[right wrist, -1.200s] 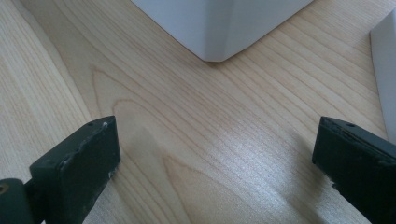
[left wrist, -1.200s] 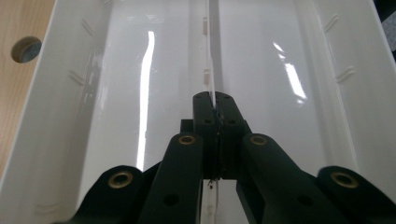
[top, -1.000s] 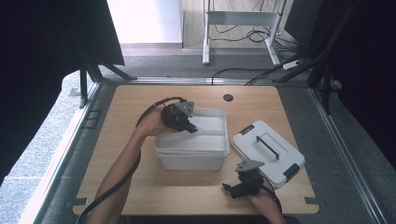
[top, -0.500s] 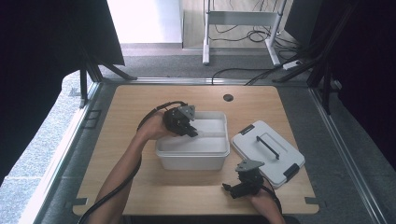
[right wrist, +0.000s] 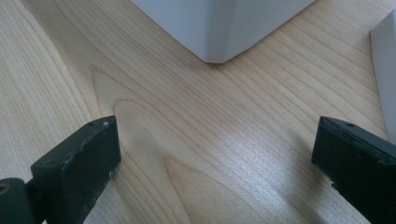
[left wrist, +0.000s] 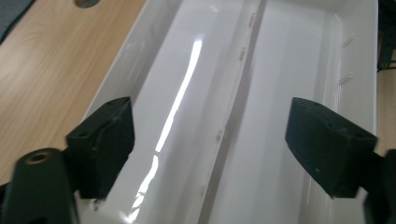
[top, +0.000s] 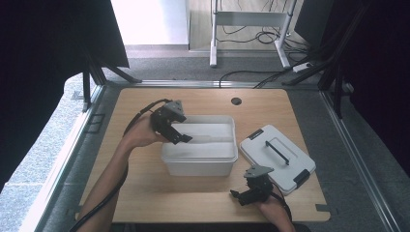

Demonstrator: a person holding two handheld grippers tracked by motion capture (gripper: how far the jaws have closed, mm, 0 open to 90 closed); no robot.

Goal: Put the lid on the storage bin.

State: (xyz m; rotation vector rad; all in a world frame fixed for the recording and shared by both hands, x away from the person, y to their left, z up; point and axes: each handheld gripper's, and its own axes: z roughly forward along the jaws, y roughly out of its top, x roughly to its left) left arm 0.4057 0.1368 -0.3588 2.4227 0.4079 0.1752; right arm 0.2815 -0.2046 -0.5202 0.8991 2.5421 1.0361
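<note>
Here, one white bin (top: 200,154) is sitting near the middle of the wooden surface (top: 145,193), open at the top, and one white lid (top: 277,157) with a dark handle is lying flat just beside it on the right, apart from it. The left claw (top: 180,137) is hanging over the bin's left rim, pointing down into it; its jaws have just been opening and are now standing wide, with nothing between them. In the left gripper view the left claw (left wrist: 208,149) is looking along the bare, glossy floor of the bin (left wrist: 280,70), where a low ridge is running lengthwise down the middle; the bin looks empty there.

The right claw (top: 241,195) is resting low near the front edge of the surface, in front of the lid and to the right of the bin's front corner, touching neither. In the right gripper view the right claw (right wrist: 215,158) is standing wide too, with only bare wood (right wrist: 196,140) between the jaws, the bin's corner (right wrist: 219,28) ahead and an edge of the lid (right wrist: 385,70) at the right.

One round dark hole (top: 236,101) is showing in the surface behind the bin. Past the far edge, cables (top: 251,34) are lying on the grey floor around a white frame's legs. Nothing is blocking either claw
</note>
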